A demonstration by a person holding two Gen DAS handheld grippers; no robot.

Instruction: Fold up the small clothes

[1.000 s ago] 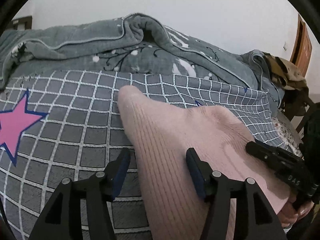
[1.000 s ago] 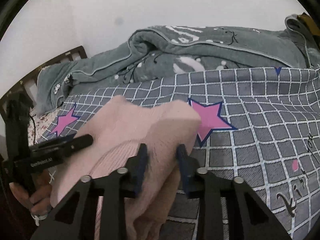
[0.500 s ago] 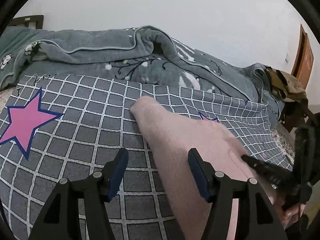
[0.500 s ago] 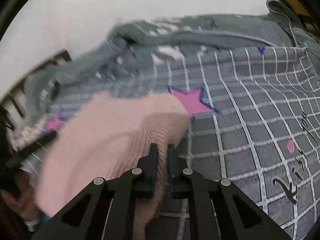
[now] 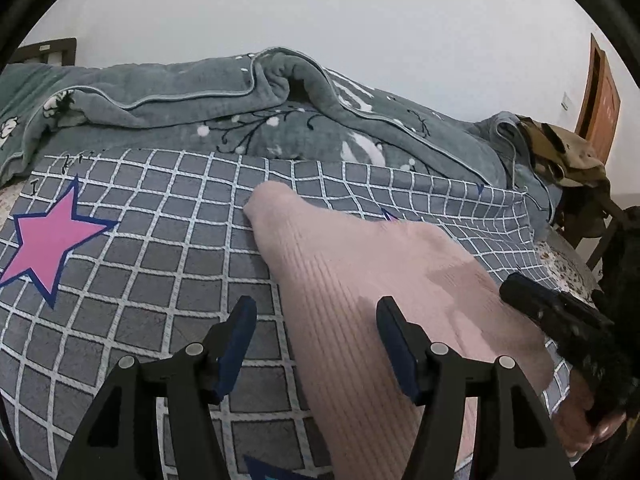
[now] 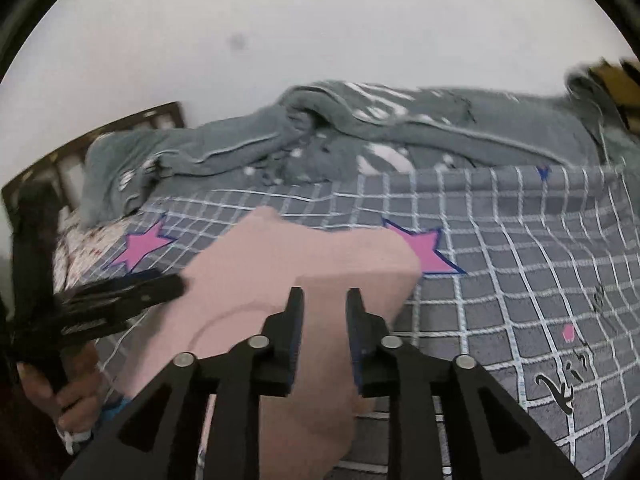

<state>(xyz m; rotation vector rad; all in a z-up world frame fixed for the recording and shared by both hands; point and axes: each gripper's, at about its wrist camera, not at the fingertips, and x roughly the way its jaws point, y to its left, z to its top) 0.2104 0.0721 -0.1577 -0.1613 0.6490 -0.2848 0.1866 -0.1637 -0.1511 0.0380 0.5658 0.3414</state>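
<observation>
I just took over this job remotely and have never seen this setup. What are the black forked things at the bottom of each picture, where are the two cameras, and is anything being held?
No robot arm here: a person holds a pair of hand-held tongs in each hand, and a wide-angle camera on each looks forward along its two fingers. One picture comes from the left tongs, the other from the right tongs. Each view also shows the other tongs off to the side, with the hand holding it.

The surface is a bed with a grey checked cover printed with pink stars, and a rumpled grey blanket behind. On it lies a pink ribbed garment.

The left tongs are open, over the garment's edge, gripping nothing. The right tongs' jaws are opening, with pink fabric between them, not pinched.
</observation>
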